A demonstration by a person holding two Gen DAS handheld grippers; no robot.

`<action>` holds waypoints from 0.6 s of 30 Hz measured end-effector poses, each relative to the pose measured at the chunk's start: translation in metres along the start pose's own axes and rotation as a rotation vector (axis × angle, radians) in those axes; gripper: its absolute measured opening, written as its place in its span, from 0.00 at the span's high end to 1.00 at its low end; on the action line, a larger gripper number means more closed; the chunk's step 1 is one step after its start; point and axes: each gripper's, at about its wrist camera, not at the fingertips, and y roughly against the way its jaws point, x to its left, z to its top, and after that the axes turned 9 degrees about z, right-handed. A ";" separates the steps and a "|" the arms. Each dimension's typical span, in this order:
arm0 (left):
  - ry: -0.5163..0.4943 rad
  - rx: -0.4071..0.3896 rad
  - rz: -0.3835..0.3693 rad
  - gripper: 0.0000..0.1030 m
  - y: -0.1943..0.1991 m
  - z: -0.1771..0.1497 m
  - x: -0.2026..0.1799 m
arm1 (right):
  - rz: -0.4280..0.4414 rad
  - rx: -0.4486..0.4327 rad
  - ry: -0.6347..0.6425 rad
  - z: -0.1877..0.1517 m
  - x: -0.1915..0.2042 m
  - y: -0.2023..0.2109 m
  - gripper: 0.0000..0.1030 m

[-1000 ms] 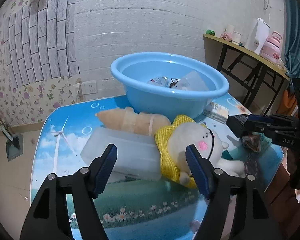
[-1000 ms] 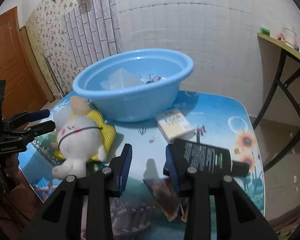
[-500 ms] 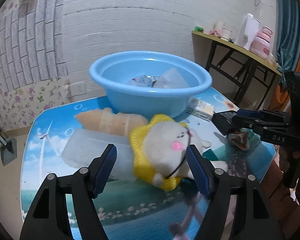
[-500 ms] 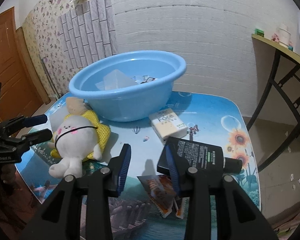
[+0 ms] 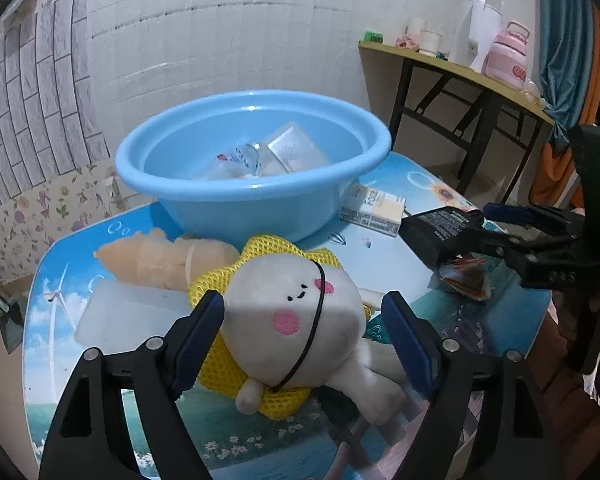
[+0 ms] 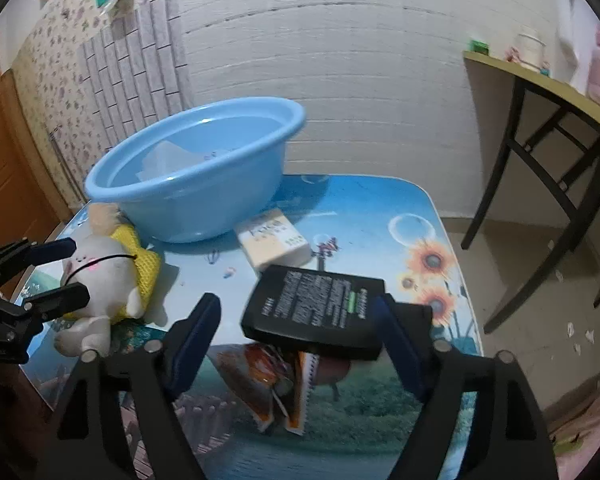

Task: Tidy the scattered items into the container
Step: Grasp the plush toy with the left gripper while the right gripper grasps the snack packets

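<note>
A white plush toy (image 5: 296, 320) in yellow mesh lies on the printed table, in front of the blue basin (image 5: 256, 196). My left gripper (image 5: 304, 300) straddles its head with jaws opening; the pads (image 5: 198, 336) are not pressing on it. My right gripper (image 6: 298, 304) is also opening, around a flat black bottle (image 6: 316, 312) that lies on an orange snack packet (image 6: 268, 376). The left pad stands clear of the bottle. A cream box (image 6: 276, 240) lies between the bottle and the basin (image 6: 188, 216). The basin holds several clear packets (image 5: 260, 156).
A peach-coloured bottle (image 5: 168, 256) and a translucent box (image 5: 132, 316) lie left of the plush. A side table (image 5: 460, 68) with a kettle and a pink flask stands at the right wall. The table's front edge is close under both grippers.
The left gripper moved in over the plush and its jaws widened slightly. The right gripper's jaws went from nearly shut to wide apart, and now straddle the black bottle.
</note>
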 end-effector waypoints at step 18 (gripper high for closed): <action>-0.103 -0.006 0.085 0.32 -0.011 -0.004 -0.016 | 0.069 0.075 -0.011 -0.026 0.002 -0.009 0.21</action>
